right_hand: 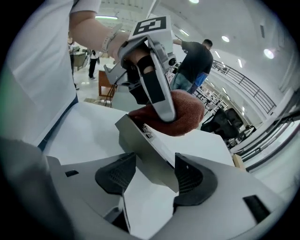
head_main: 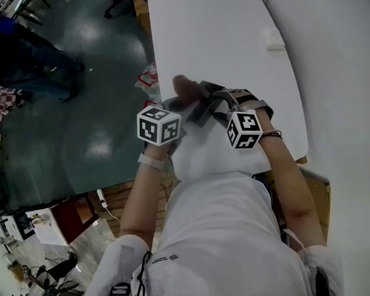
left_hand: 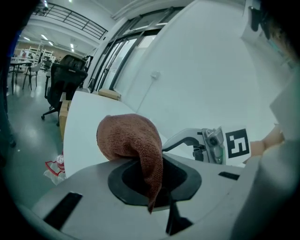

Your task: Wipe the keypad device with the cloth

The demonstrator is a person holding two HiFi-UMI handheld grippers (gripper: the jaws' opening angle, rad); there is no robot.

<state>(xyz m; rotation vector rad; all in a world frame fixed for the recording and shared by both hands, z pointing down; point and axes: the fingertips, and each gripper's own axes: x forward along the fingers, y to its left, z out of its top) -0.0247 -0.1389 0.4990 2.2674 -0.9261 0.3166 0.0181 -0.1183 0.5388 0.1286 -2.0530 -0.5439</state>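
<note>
Over the white table (head_main: 215, 36) both grippers meet close to my chest. My left gripper (left_hand: 152, 180) is shut on a brown cloth (left_hand: 133, 140), which bunches up above its jaws. In the right gripper view the cloth (right_hand: 180, 117) presses on the far end of the grey keypad device (right_hand: 147, 157), with the left gripper's finger (right_hand: 157, 91) over it. My right gripper (right_hand: 151, 177) is shut on the device's near end, which it holds tilted above the table. In the head view the cloth (head_main: 184, 88) and the device (head_main: 200, 112) lie between the two marker cubes.
A red and white packet (head_main: 146, 76) lies by the table's left edge, over the floor. A small white object (head_main: 273, 40) sits far right on the table. An office chair (left_hand: 68, 77) and a cardboard box (left_hand: 108, 93) stand beyond the table. People (right_hand: 192, 61) stand in the background.
</note>
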